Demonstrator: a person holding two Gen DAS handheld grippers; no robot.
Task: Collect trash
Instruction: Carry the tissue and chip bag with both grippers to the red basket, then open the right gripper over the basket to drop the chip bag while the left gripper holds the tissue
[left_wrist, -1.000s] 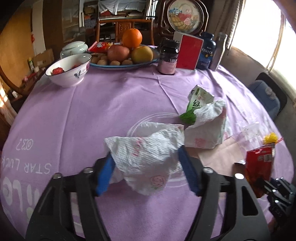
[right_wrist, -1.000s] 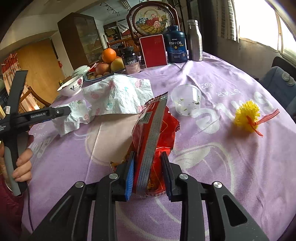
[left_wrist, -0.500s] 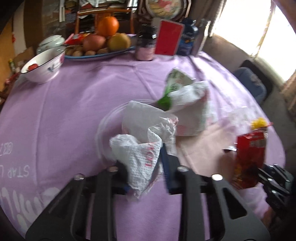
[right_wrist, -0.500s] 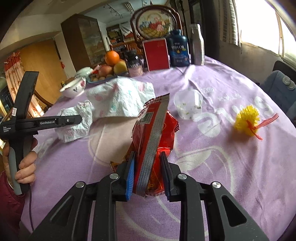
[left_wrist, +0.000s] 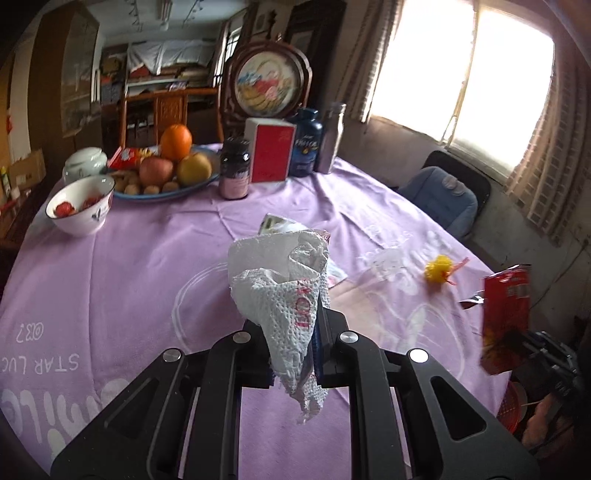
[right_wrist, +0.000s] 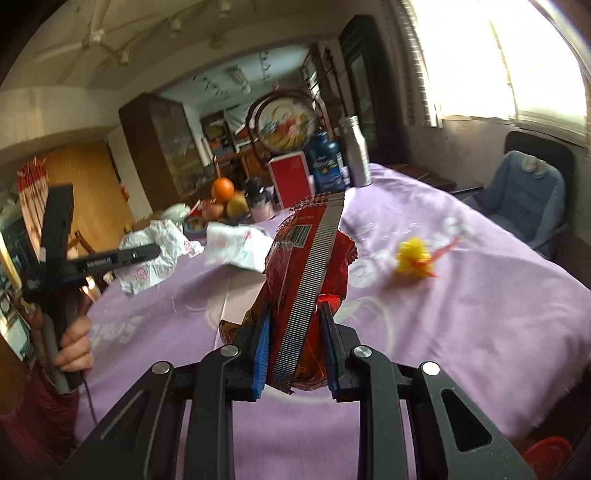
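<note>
A cluttered room with a bright curtained window surrounds a round desk (left_wrist: 122, 273) under a lilac cloth with white lettering. The left tool (left_wrist: 293, 354) is clenched on a crumpled paper towel (left_wrist: 284, 291), lifted clear of the cloth; its jaws have just been closing, and the towel hides the pads almost wholly. Behind the towel only a corner of a carton (left_wrist: 275, 223) shows, beside another flattened paper towel (right_wrist: 238, 249), blurred in the right wrist view. The right tool (right_wrist: 295, 354) grips a red snack wrapper (right_wrist: 308, 266) upright by its lower part, which covers the desk just ahead. A yellow pom-pom (left_wrist: 438, 268) with red strands lies further off on the cloth. A clear plastic cup (left_wrist: 384, 260) next to it is barely discernible. At the far edge stand a fruit plate (left_wrist: 162, 192), a bowl (left_wrist: 81, 206), and bottles (left_wrist: 306, 147).
</note>
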